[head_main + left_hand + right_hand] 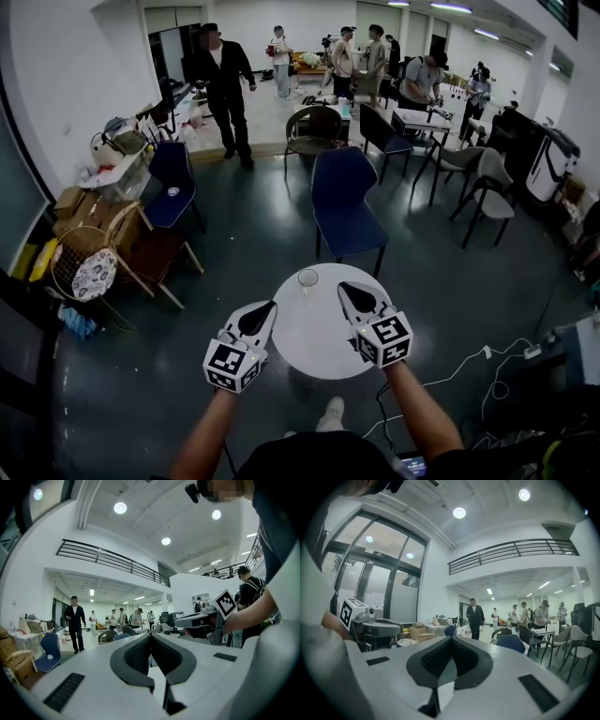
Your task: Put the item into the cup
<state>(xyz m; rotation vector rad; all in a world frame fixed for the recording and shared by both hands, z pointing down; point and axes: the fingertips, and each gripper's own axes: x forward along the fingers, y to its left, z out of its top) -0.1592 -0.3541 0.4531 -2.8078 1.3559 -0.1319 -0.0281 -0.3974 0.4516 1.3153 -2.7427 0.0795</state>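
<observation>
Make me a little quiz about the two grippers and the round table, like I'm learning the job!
1. True or false: the left gripper is holding an item.
2. What stands on the round white table? A) a clear cup B) a plate C) a book
3. Fill in the colour: the chair just beyond the table is ____.

Key: 1 false, its jaws are shut with nothing between them. 2 A. 3 blue.
</observation>
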